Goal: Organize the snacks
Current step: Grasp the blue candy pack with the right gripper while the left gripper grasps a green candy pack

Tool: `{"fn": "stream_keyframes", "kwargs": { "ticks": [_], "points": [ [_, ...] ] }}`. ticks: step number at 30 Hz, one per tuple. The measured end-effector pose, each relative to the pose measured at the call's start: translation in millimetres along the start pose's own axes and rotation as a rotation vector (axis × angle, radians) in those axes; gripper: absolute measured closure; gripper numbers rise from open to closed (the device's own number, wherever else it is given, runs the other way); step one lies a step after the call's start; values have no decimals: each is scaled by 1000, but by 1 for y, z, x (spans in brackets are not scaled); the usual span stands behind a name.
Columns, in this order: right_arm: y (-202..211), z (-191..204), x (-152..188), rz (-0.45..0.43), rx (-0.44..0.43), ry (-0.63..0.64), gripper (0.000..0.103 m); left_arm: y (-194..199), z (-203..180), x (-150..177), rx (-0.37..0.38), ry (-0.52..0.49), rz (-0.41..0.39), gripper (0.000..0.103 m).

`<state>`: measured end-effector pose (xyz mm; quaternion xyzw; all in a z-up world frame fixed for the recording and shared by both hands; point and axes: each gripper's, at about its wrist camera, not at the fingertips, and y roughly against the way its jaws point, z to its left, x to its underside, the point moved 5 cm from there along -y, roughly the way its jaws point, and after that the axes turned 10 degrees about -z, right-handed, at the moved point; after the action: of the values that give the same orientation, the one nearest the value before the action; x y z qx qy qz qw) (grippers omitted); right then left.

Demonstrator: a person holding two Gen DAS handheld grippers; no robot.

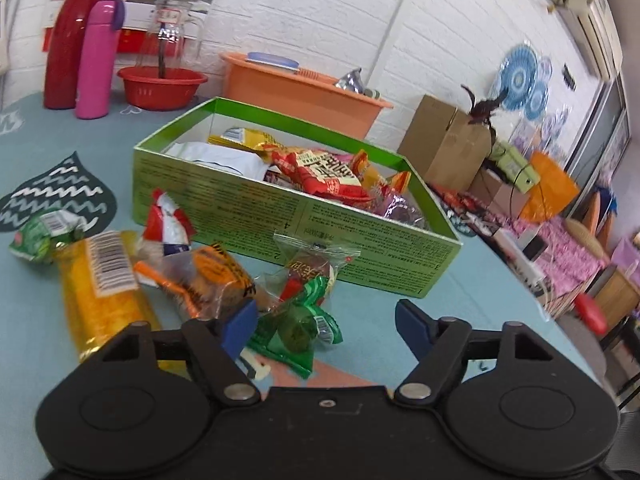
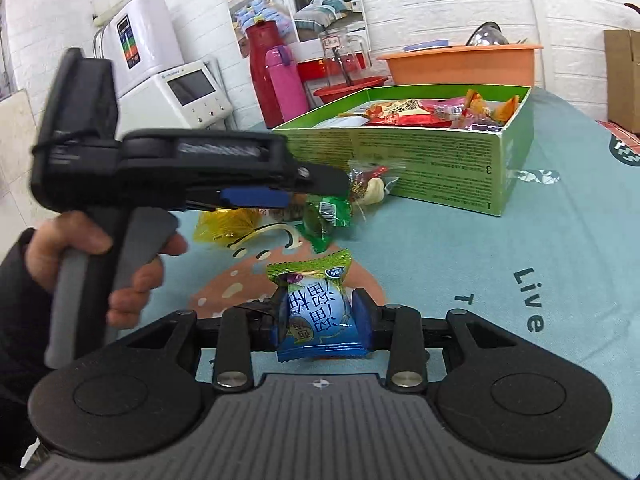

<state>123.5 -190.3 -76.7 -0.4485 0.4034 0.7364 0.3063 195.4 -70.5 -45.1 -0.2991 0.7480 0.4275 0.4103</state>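
A green open box [image 1: 280,220] holds several snack packets; it also shows in the right wrist view [image 2: 432,160]. Loose snacks lie on the table in front of it: a green candy packet [image 1: 300,328], a clear packet [image 1: 316,264], an orange-brown packet [image 1: 208,280], a yellow packet [image 1: 100,292] and a red-white packet [image 1: 166,220]. My left gripper [image 1: 326,320] is open, just above the green candy packet. My right gripper [image 2: 318,316] is shut on a blue-green snack packet [image 2: 316,308], held above the table. The left gripper [image 2: 280,188] shows from the side in the right wrist view.
A red thermos [image 1: 68,36], pink bottle [image 1: 98,60], red basin [image 1: 162,86], glass jar [image 1: 168,28] and orange tub [image 1: 296,88] stand behind the box. Cardboard boxes [image 1: 444,140] lie off the table's right. White appliances [image 2: 176,84] stand at back left.
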Motion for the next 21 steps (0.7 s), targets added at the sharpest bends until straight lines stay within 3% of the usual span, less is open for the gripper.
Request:
{"fn": "stream_keyframes", "kwargs": {
  "ticks": [2, 3, 8, 9, 10, 11, 18, 20, 21],
  "points": [
    [0, -1, 0, -2, 2, -6, 42, -10, 1, 4, -12, -17, 31, 42],
    [-1, -2, -1, -3, 1, -8, 42, -13, 3, 7, -13, -13, 55, 44],
    [-3, -6, 0, -7, 19, -13, 40, -7, 8, 14, 23, 51, 89, 32],
    [-4, -6, 0, -7, 20, -12, 41, -5, 7, 13, 32, 57, 81, 26],
    [-4, -6, 0, -5, 20, -12, 41, -3, 7, 13, 40, 58, 74, 8],
    [-5, -6, -1, -4, 19, -11, 40, -3, 6, 13, 37, 55, 70, 0],
    [-5, -2, 5, 13, 9, 10, 34, -4, 1, 21, 41, 16, 74, 5],
    [-6, -2, 4, 12, 11, 8, 36, -6, -1, 22, 40, 1, 84, 19],
    [-7, -3, 4, 10, 8, 1, 38, -6, -2, 22, 50, 10, 92, 21]
  ]
}}
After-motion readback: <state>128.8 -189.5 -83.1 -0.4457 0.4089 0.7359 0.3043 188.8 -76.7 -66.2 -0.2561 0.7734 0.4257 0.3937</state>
